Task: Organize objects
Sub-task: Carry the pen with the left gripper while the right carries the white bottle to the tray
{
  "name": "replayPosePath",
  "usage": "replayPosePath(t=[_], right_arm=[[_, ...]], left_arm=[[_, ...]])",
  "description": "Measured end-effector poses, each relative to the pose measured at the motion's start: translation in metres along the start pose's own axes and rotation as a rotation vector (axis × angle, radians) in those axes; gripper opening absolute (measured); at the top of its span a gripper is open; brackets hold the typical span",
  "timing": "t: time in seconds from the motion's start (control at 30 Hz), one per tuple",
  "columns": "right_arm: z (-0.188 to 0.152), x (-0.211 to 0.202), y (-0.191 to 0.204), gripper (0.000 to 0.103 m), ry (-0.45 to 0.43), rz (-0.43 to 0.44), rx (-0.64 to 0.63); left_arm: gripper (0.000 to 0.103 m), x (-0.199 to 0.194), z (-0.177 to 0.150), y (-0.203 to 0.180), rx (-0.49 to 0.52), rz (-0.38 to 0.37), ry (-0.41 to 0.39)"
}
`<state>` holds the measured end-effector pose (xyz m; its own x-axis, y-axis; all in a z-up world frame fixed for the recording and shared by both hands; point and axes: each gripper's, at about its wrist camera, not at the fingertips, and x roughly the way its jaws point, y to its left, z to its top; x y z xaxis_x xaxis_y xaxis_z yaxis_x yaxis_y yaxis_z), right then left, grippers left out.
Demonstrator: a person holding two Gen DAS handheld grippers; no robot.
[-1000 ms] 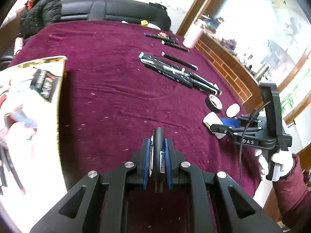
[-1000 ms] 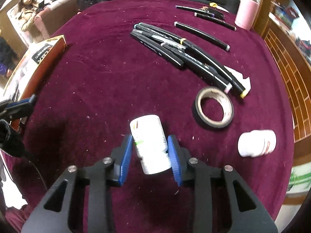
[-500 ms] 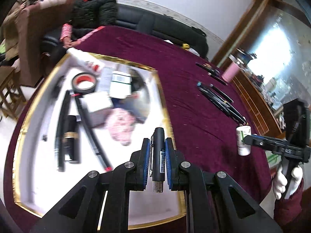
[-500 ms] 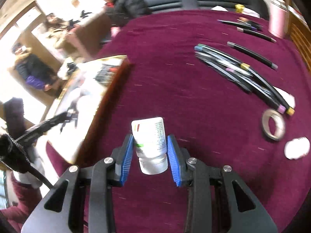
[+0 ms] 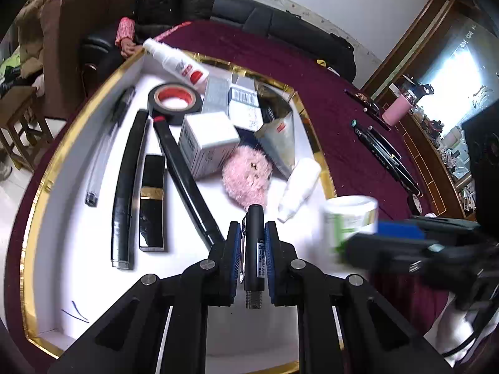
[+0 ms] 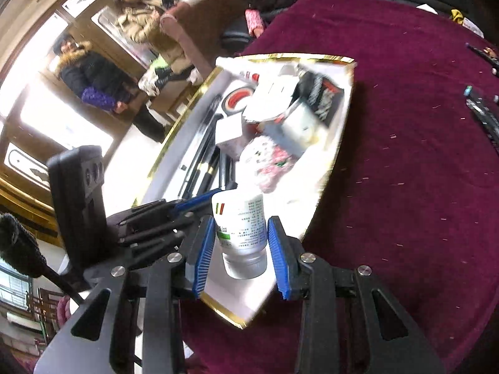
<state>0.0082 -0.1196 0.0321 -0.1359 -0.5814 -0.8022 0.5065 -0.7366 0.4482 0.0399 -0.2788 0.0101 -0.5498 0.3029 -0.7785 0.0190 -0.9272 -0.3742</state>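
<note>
A maroon-draped worktop (image 6: 421, 162) is filling both views, and the white gold-rimmed tray (image 5: 40, 187), which a second ago was only a sliver at nine o'clock in the left wrist view, is now spreading beneath both claws. That shift is suggesting the carrying leg is nearly over and the drop-off is coming next.

Inside the tray, a white carton (image 5: 207, 143), a roll of black tape (image 5: 173, 101), a pink fluffy ball (image 5: 246, 177) and several long black sticks are already lying together, so the sorting is looking well advanced, though black pens (image 5: 386, 155) are waiting on the cloth at two o'clock.

The right claw (image 6: 240, 249) is clamping a small white bottle (image 6: 241, 227) by its body, its cap pointing back at the camera, and is hanging over the tray's near corner; a second ago it was gripping the same bottle over bare cloth beside a loose tape ring.

The left claw (image 5: 253, 260) is pinching a black pen (image 5: 254, 249) lengthwise between its blue pads, hovering above the tray's near end at six o'clock, where earlier it was carrying that pen over open cloth.
</note>
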Motion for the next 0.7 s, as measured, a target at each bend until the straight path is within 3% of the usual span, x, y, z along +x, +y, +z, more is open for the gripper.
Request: replayPosePath(t=[0.17, 0.53, 0.63, 0.7], right_arm=[[0.001, 0.024, -0.004, 0.032, 0.037, -0.045, 0.016], [0.008, 0.03, -0.005, 0.032, 0.026, -0.09, 0.02], [0.009, 0.029, -0.005, 0.034, 0.015, -0.114, 0.011], [0.011, 0.029, -0.007, 0.036, 0.013, -0.117, 0.014]], left_arm=[[0.012, 0.007, -0.003, 0.004, -0.009, -0.022, 0.019], [0.013, 0.009, -0.006, 0.009, -0.034, -0.031, 0.018], [0.016, 0.002, -0.004, 0.013, -0.039, -0.036, 0.008], [0.024, -0.003, -0.004, 0.013, -0.038, -0.034, -0.001]])
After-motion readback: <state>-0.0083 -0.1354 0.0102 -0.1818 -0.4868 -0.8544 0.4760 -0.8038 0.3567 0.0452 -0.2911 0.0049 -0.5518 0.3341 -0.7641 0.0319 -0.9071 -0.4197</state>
